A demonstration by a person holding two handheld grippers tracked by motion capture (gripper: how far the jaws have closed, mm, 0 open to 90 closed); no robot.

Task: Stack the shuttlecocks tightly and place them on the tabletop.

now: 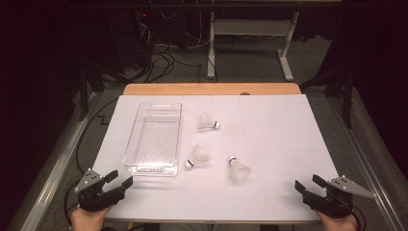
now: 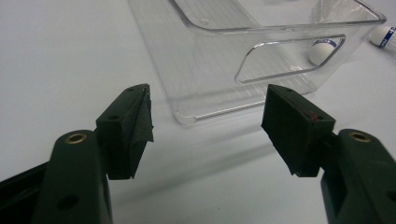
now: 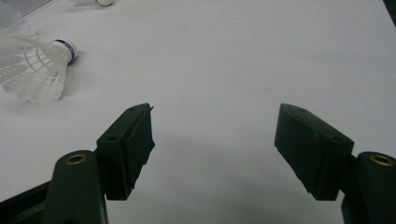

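Three white shuttlecocks lie on the white table: one at the back (image 1: 208,122), one in the middle (image 1: 197,157), one to the right (image 1: 238,169). A clear plastic bin (image 1: 155,138) stands empty left of them. My left gripper (image 1: 119,179) rests open at the front left corner, just short of the bin's near end (image 2: 261,77). My right gripper (image 1: 308,183) is open at the front right, with the nearest shuttlecock (image 3: 35,67) off to its left. Nothing is between either pair of jaws.
The white sheet (image 1: 269,139) covers a wooden table whose far edge (image 1: 211,89) shows. Beyond it are a table frame's legs (image 1: 284,45) and cables on the floor (image 1: 159,60). A person's hands hold both grippers at the bottom edge.
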